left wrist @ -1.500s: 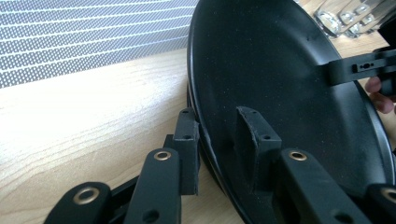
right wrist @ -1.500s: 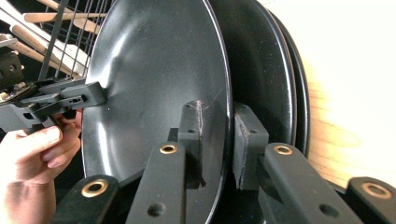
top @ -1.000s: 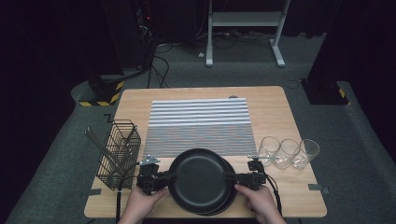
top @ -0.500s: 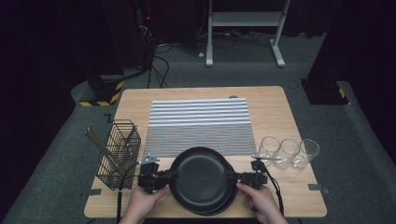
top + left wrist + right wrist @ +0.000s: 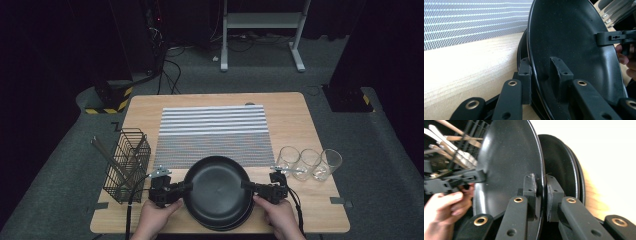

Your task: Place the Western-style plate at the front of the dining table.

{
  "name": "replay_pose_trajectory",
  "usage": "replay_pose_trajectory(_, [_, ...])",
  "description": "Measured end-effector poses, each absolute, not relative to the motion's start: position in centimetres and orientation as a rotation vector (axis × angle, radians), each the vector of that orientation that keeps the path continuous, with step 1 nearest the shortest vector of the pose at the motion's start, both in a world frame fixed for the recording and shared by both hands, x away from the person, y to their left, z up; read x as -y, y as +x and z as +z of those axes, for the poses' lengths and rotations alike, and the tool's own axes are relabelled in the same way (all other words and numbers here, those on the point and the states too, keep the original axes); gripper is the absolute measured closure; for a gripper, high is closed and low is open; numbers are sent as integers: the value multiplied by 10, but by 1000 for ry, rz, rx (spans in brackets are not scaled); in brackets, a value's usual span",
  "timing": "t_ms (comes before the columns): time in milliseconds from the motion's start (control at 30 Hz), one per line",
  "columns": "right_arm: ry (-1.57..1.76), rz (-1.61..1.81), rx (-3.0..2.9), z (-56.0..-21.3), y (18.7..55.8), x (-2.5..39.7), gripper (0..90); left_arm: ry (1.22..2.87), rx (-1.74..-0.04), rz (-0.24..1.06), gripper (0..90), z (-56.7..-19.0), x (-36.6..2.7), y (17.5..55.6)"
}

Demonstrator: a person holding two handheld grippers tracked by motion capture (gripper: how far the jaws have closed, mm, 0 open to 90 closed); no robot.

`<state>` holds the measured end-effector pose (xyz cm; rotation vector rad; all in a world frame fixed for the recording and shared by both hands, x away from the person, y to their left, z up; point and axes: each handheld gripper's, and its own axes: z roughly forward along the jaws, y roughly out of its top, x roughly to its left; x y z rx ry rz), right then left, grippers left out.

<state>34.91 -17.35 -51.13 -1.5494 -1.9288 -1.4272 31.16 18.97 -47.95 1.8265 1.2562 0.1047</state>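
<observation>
Black plate, rim clamped between both hand-held grippers, above stack

Wire basket left, glasses right

Left gripper, right gripper: matte black plastic, flat link arms with brass-ringed rivets, blocky jaw pads, small screw holes. Black cables trailing back. Small grey plates on top. Bare forearms, no sleeves.

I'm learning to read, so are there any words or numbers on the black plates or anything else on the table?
None: no word, number or label can be read anywhere.
The round black top plate, the striped grey-and-white mat and the three clear drinking glasses are all plain.
</observation>
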Motion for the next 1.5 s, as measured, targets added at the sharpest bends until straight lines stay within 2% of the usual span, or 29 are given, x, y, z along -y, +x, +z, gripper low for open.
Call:
replay_pose_trajectory(500, [-1516, -1440, 2052, -508, 348, 173, 769, 1781, -1250, 116, 727, -482, -188, 310])
replay_pose_trajectory(800, [-1510, -1475, 1990, -506, 348, 179, 799, 1739, -1236, 115, 754, -478, -189, 308])
replay_pose_trajectory(1500, [-1478, -1706, 2106, -477, 332, 184, 796, 1659, -1144, 217, 790, -461, -181, 305])
